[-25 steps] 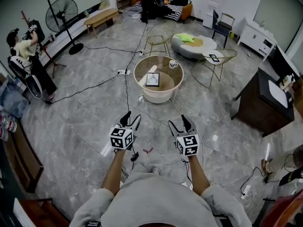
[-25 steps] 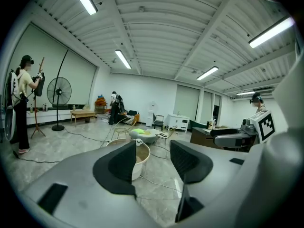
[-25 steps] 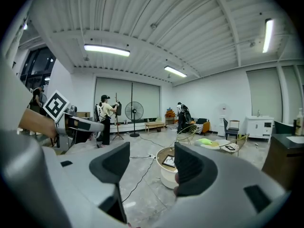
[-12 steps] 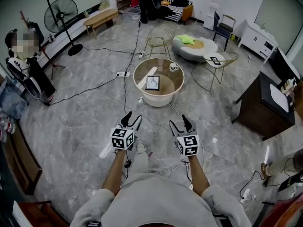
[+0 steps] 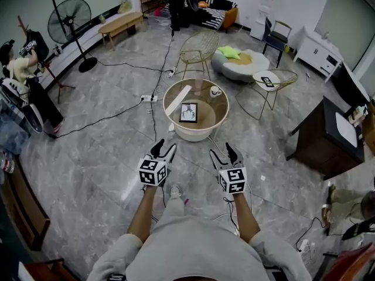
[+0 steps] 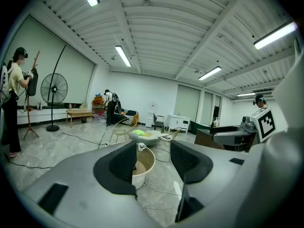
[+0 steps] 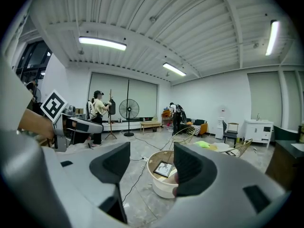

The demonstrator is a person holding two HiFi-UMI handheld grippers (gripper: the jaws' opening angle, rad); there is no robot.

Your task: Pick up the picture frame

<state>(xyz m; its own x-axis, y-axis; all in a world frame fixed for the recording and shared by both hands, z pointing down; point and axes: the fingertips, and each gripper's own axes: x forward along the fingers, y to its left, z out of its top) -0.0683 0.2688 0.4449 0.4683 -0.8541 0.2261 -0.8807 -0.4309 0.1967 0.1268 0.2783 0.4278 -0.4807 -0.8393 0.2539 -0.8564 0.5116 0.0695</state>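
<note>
Picture frame (image 5: 188,112) lies flat on the round glass tabletop (image 5: 215,108), a little toward 7 o'clock of its middle, untouched and well apart from both grippers. The pick-up is not begun: by my reading the whole approach, the grasp and the lift are left.

From the person, the white tub-shaped table (image 5: 193,133) stands at 12 o'clock across open grey floor. A dark cabinet (image 5: 322,130) sits at 3 o'clock, a standing fan (image 5: 63,19) and another person (image 5: 20,75) at 10 o'clock. Two gold wire chairs (image 5: 199,45) stand beyond the table.

The left gripper (image 5: 164,146) and right gripper (image 5: 221,151) are held level, side by side, pointing at the table. Each has its jaws spread wide with nothing between them; the right gripper view shows the frame through its gap.

Black cables (image 5: 99,120) trail over the floor toward the table's base; they look like the one thing to step over. On the tabletop a pale board (image 5: 177,98) lies at 10 o'clock, just beside the frame, and a white cup (image 5: 215,91) stands at 1 o'clock.
</note>
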